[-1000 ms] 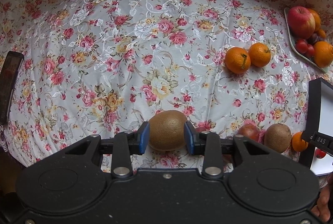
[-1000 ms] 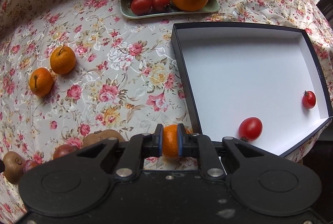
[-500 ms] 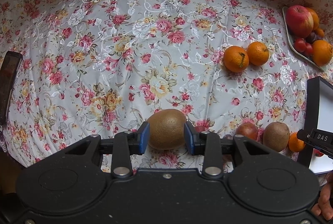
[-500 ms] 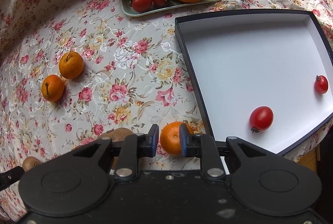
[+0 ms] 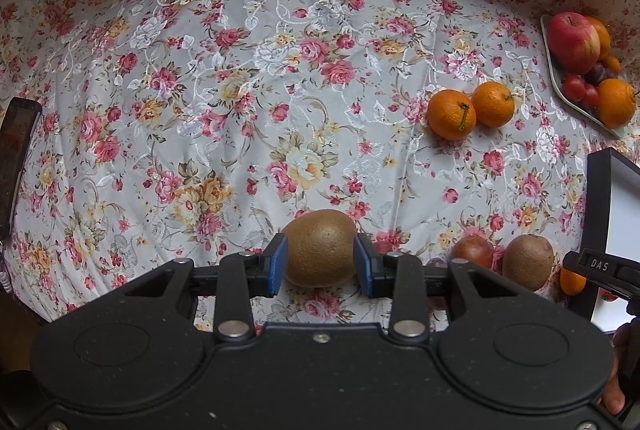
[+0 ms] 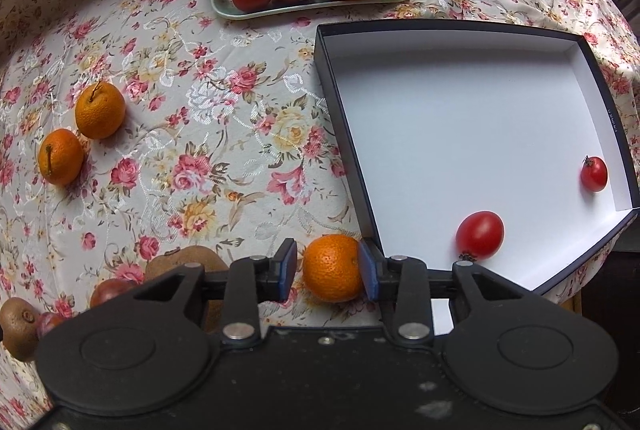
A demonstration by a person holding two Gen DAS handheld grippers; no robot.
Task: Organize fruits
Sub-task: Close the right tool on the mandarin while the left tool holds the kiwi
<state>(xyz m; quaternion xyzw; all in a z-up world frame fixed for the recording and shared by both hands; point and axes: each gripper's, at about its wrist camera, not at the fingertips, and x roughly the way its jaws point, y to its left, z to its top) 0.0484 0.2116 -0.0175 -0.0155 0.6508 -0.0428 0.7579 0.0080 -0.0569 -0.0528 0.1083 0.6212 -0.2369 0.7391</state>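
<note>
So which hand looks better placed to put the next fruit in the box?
Probably the left gripper: it is clamped on a kiwi. The right gripper is opening, its left pad clear of the small orange beside the box, so it holds nothing.

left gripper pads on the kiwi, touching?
Touching. The left wrist view shows the left gripper with both blue pads pressed flush against the sides of the kiwi, no gap on either side.
</note>
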